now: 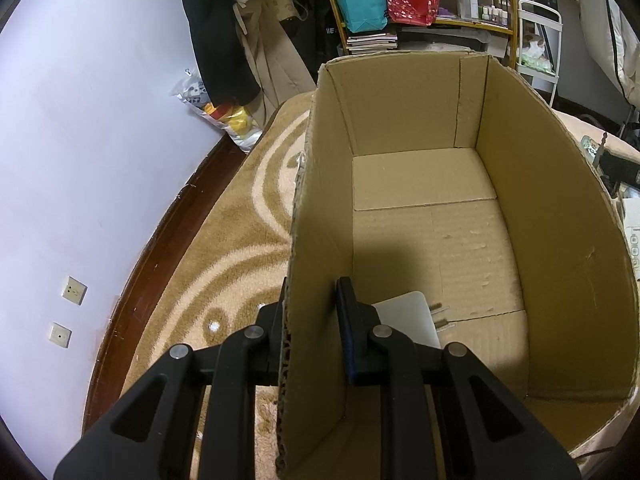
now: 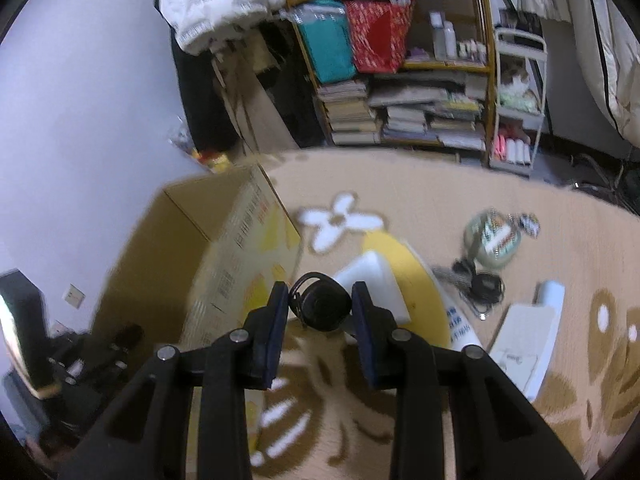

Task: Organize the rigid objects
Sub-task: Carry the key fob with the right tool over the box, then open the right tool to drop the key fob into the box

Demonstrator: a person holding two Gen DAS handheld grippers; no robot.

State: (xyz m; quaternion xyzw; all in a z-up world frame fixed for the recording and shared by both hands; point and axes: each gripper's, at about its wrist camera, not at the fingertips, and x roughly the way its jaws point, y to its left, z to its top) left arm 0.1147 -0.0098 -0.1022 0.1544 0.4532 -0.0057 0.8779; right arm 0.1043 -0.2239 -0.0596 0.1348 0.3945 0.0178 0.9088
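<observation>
Adapter [image 1: 408,322] inside box [image 1: 560,220], near corner.

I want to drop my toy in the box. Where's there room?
Most of the box floor is bare, from the far wall to the middle. Only the near left corner is taken, by a white adapter beside the left gripper, which straddles the box's left wall.

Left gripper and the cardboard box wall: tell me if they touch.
Touching. The left wrist view shows the left gripper straddling the cardboard box wall, both fingers pressed against it, one outside, one inside.

A lived-in home room: patterned carpet [image 1: 224,216], crammed bookshelf [image 2: 404,92], hanging coats [image 1: 224,40].
</observation>
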